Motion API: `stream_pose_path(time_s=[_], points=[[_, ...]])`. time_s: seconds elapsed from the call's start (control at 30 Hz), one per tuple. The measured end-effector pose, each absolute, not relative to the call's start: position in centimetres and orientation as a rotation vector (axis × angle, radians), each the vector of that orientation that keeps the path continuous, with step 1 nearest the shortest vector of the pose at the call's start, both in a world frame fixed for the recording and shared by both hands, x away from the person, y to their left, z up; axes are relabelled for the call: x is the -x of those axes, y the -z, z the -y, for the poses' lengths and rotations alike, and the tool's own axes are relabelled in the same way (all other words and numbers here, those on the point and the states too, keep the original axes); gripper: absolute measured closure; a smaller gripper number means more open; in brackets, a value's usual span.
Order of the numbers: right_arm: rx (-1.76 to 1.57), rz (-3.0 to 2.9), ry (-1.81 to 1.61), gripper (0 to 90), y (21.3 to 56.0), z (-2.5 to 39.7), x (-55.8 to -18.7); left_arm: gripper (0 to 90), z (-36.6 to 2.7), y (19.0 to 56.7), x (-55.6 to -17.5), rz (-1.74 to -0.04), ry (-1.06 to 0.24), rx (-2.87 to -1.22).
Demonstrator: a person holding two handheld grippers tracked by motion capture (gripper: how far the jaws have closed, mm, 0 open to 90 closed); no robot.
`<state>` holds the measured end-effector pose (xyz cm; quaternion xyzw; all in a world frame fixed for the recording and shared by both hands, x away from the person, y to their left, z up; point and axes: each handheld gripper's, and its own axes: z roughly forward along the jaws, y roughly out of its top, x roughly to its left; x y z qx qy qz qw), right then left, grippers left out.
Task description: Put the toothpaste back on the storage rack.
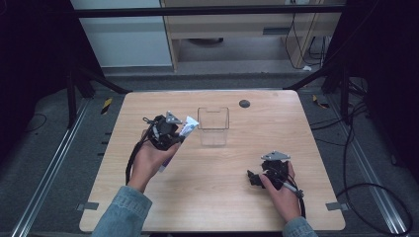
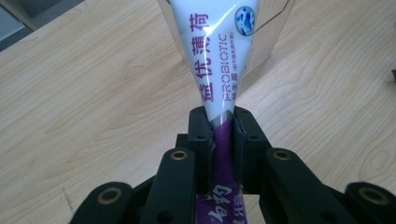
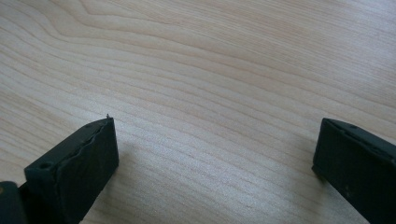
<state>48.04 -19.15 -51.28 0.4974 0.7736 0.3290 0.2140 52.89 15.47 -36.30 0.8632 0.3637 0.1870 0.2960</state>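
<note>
I have the left gripper (image 2: 223,122) pinching a white-and-purple toothpaste tube (image 2: 217,60) at the waist, crimped end leading, so it can go upright into the clear plastic box (image 1: 213,126) that sits just beyond at about two o'clock from my left hand. The tube hangs above the table (image 1: 207,197), close to the box's near-left wall. My right gripper (image 3: 215,154) rests idle at five o'clock, jaws spread wide over bare wood.

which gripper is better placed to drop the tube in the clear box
Left. The left gripper is shut on the tube, right beside the clear box. The right gripper is open, holds nothing and sits farther away.
</note>
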Motion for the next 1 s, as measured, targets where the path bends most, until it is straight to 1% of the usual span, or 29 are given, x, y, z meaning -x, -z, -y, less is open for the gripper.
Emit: stream_pose_path(time_s=[0.1, 0.37, 0.57, 1.0], points=[[-1.379, -2.148, -0.914, 0.3, 51.3, 19.1, -48.1, 79.1, -14.6, 36.0, -53.0, -0.939, -0.492, -2.305], [-1.369, -2.154, -0.915, 0.3, 51.3, 19.2, -48.2, 79.1, -13.7, 36.0, -53.5, -0.931, -0.462, -2.297], [-1.378, -2.153, -0.922, 0.4, 51.2, 19.2, -48.2, 79.2, -12.8, 35.0, -54.1, -0.908, -0.481, -2.300], [-1.382, -2.155, -0.921, 0.4, 51.2, 19.1, -48.2, 79.2, -10.4, 33.8, -55.5, -0.873, -0.466, -2.288]])
